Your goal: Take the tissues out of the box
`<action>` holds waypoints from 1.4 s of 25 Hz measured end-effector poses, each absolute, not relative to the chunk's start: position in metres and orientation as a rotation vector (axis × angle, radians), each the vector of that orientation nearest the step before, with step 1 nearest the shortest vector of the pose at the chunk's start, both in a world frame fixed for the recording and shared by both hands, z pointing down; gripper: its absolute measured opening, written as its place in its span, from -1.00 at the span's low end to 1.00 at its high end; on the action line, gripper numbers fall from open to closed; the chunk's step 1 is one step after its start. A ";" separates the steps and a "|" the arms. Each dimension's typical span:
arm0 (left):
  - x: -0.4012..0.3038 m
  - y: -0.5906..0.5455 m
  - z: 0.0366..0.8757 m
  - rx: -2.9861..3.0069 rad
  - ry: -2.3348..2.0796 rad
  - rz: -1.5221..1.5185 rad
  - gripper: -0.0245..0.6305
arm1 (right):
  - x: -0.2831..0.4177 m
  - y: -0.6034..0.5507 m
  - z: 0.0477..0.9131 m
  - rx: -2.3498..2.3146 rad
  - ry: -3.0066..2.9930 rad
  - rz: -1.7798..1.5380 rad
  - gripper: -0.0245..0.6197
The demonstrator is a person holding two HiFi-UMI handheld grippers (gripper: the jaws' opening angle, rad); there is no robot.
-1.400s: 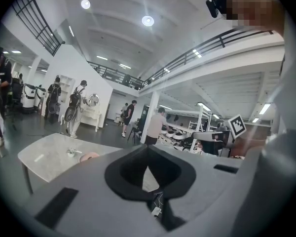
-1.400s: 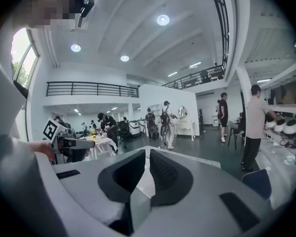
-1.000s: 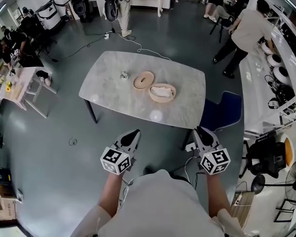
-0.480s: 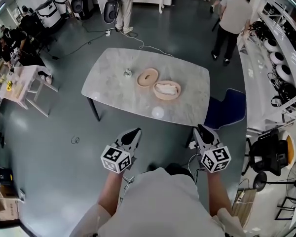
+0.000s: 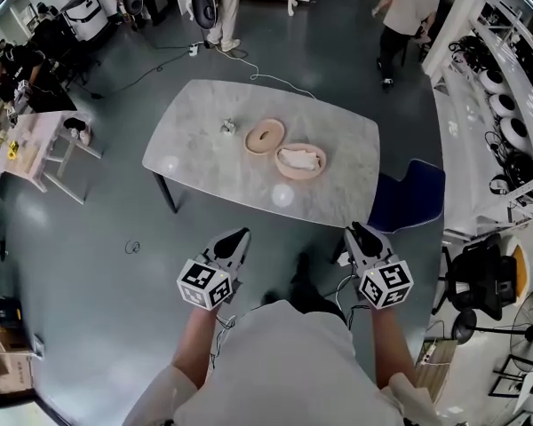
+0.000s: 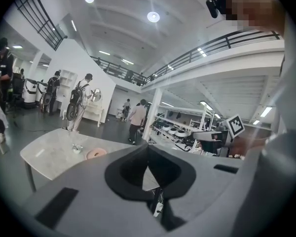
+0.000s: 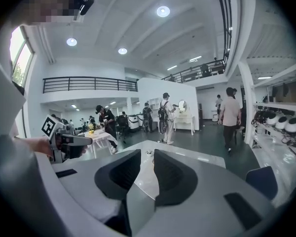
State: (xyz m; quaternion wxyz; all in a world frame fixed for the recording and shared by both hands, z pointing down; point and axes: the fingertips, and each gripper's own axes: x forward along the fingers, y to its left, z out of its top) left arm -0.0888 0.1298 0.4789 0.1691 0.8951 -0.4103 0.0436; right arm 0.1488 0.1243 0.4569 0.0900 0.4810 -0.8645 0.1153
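A round wooden box (image 5: 300,162) with white tissue (image 5: 299,158) in it stands on the marble table (image 5: 204,158), well ahead of me. Its ring-shaped lid (image 5: 265,138) lies just left of it. Both grippers hang over the floor, short of the table's near edge. My left gripper (image 5: 234,241) has its jaws together and holds nothing (image 6: 148,154). On my right gripper (image 5: 356,235) the jaws stand apart with a narrow gap, and only the far tabletop shows between them (image 7: 147,168).
A small crumpled object (image 5: 226,130) lies left of the lid. A blue chair (image 5: 407,201) stands at the table's right end. Cables (image 5: 341,260) run on the floor by my feet. People stand at the far side of the room, and a shelf of equipment (image 5: 506,131) lines the right.
The view has shifted slightly, so the table sits a little higher. The person at the back right has walked farther away. Both grippers stay in front of my body.
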 end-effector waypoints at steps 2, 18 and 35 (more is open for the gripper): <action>-0.088 0.118 0.481 2.536 -1.176 0.128 -0.90 | 0.150 0.111 0.461 1.417 -2.572 0.352 -0.61; -0.048 -0.010 0.505 2.421 -1.266 0.141 -0.90 | 0.171 -0.043 0.490 1.213 -2.596 0.418 -0.61; -0.018 -0.088 0.539 2.254 -1.376 0.187 -0.90 | 0.163 -0.159 0.545 0.856 -2.594 0.416 -0.61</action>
